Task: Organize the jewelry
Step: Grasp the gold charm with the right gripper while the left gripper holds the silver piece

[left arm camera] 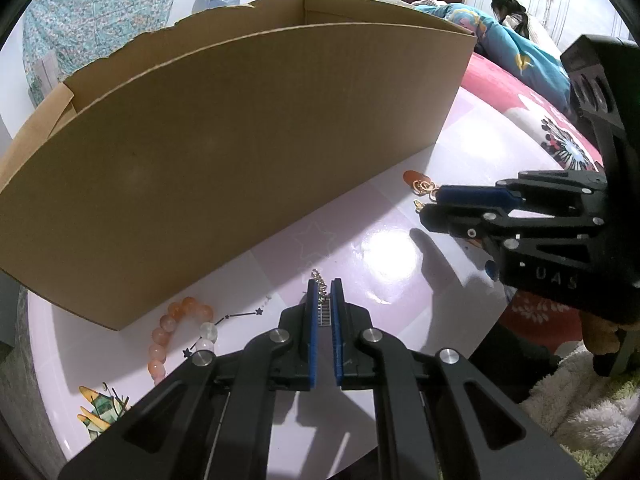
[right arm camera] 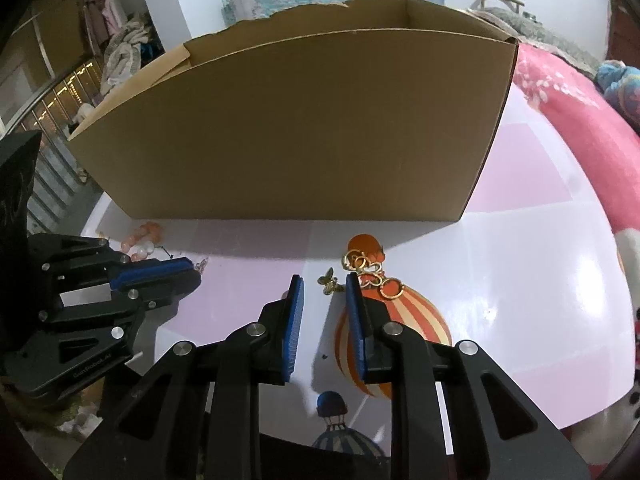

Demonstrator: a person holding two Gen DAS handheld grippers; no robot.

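A tall open cardboard box [left arm camera: 224,152] stands on the pale pink table [left arm camera: 384,264]; it also shows in the right wrist view [right arm camera: 296,136]. My left gripper [left arm camera: 325,284] is shut on a silver chain [left arm camera: 320,292], close to the table. An orange and white bead bracelet [left arm camera: 176,332] lies left of it by the box corner, also in the right wrist view [right arm camera: 142,240]. My right gripper [right arm camera: 322,280] is open, its jaws on either side of a small gold butterfly charm [right arm camera: 330,280]. A gold ring chain [right arm camera: 370,270] lies just right of it.
A pink and blue bedcover [left arm camera: 520,92] lies beyond the table on the right, with a person [left arm camera: 508,8] far back. The table edge curves close on the right [right arm camera: 600,320]. A fluffy rug [left arm camera: 580,400] is below the table.
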